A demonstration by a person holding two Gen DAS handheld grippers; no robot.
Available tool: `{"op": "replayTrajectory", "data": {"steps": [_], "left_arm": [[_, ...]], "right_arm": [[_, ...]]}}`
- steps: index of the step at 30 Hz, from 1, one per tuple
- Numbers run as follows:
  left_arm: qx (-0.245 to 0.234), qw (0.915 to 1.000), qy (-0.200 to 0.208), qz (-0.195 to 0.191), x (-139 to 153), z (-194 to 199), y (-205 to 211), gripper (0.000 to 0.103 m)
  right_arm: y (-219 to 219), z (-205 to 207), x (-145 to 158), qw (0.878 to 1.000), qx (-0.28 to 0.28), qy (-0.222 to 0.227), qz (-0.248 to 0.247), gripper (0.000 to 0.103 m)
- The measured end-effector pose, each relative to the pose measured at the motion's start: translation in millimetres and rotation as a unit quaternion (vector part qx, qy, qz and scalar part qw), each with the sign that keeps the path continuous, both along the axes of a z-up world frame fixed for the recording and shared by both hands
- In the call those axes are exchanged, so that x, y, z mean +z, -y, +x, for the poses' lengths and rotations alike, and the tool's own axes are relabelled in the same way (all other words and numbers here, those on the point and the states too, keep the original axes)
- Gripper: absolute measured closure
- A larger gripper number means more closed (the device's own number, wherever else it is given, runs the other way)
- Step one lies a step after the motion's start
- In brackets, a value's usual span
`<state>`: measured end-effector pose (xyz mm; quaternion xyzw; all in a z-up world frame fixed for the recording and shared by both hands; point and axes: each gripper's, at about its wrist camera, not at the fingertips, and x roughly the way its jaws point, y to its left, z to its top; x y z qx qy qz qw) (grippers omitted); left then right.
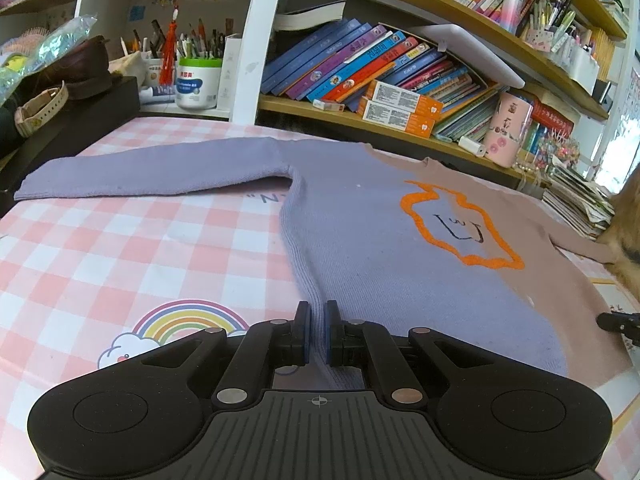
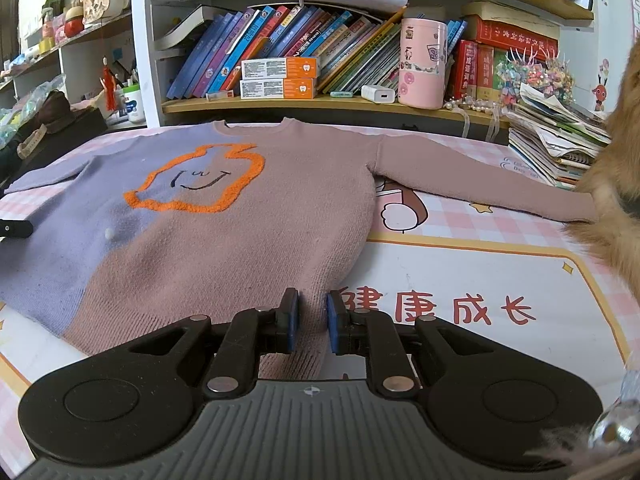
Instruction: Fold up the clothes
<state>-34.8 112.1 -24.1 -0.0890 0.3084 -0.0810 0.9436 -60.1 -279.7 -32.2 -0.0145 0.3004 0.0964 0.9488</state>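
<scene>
Left view: jaws of the left gripper (image 1: 319,334) are pinched together on the sweater (image 1: 360,232) at its lower left corner — the ribbed side seam runs right up between the blue pads (image 1: 306,332), knit bunched in the narrow gap. From there the sweater lies straight ahead, flat on the checked tablecloth (image 1: 132,248). Its long axis runs away from the jaws toward the neckline by the bookshelf (image 1: 400,104). The lilac sleeve (image 1: 152,174) sticks out sideways to the left, square to the body.

Right view: jaws of the right gripper (image 2: 313,322) stand a bit wider, but the brown hem corner fills the gap and touches both pads — I read that as a grip, looser than the left one. Body again runs forward from the jaws to the collar; the brown sleeve (image 2: 480,186) stretches right, its cuff near something furry (image 2: 612,200) at the frame edge — can't tell what.

Key relation: each hand holds one bottom corner, both equally near the hem, collar at the far end. My judgement — the next fold carries hem forward to collar, both hands together.
</scene>
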Motion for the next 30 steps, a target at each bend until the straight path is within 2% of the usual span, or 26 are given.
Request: {"op": "replayTrajectory", "data": {"steps": [5, 9, 11, 13, 16, 17, 20, 21, 27, 30], "left_arm": [[0.011, 0.9999, 0.005, 0.004, 1, -2, 0, 0.092], [0.011, 0.9996, 0.025, -0.002, 5, -8, -1, 0.085], [0.008, 0.9993, 0.035, -0.003, 8, -10, -1, 0.080], [0.006, 0.9989, 0.045, 0.005, 12, -13, 2, 0.071], [0.009, 0.9979, 0.059, 0.026, 17, -15, 6, 0.045], [0.010, 0.9975, 0.063, 0.032, 19, -16, 7, 0.033], [0.012, 0.9968, 0.066, 0.045, 21, -18, 10, 0.021], [0.013, 0.9967, 0.064, 0.047, 21, -18, 10, 0.021], [0.027, 0.9963, 0.057, 0.058, 20, -17, 7, 0.018], [0.034, 0.9957, 0.059, 0.062, 20, -18, 5, 0.013]], "right_arm": [[-1, 0, 1, 1.000, -0.003, 0.000, -0.006, 0.084], [2, -1, 1, 1.000, -0.006, 0.002, -0.001, 0.063], [3, -3, 2, 1.000, -0.008, 0.006, 0.006, 0.057], [3, -4, 5, 1.000, -0.008, 0.014, 0.007, 0.048], [0, -6, 10, 1.000, -0.003, 0.031, 0.003, 0.034], [-1, -6, 12, 0.999, 0.001, 0.036, 0.000, 0.032], [-7, -6, 18, 0.999, 0.013, 0.051, -0.011, 0.022], [-9, -5, 20, 0.998, 0.018, 0.056, -0.017, 0.019], [-38, 14, 33, 0.991, 0.092, 0.069, -0.072, 0.016], [-53, 25, 41, 0.984, 0.140, 0.084, -0.066, 0.011]]}}
